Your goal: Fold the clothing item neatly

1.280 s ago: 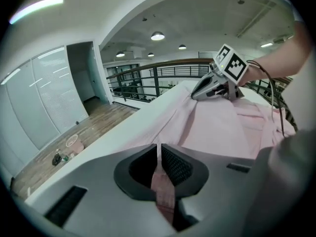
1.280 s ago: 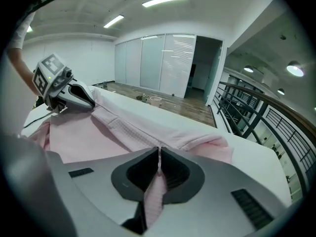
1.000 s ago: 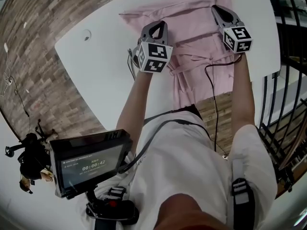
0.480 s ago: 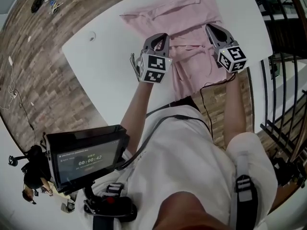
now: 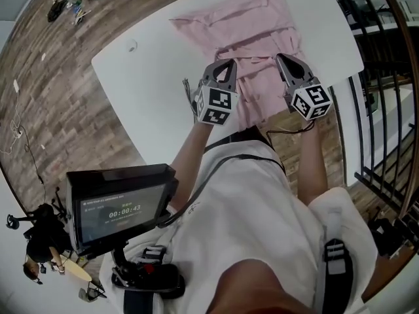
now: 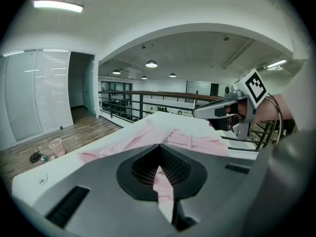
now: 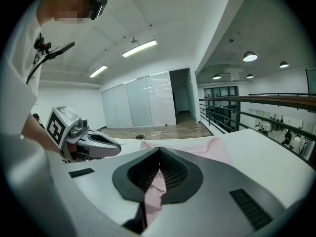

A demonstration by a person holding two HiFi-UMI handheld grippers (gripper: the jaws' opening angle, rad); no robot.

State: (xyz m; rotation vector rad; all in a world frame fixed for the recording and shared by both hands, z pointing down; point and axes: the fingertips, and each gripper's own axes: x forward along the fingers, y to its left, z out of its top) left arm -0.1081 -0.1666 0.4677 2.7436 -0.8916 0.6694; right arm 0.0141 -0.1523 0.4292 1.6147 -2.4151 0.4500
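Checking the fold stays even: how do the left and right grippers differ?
The left gripper pinches the left side of the pink garment, the right gripper its right side. The left gripper's marker cube sits over the table; the right gripper's hangs past its near edge. Both are shut on fabric.

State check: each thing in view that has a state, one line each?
left gripper, shut on the pink garment
right gripper, shut on the pink garment
pink garment, not neatly folded; far part lies on the table, near edge pinched by both grippers
screen, on, showing a timer
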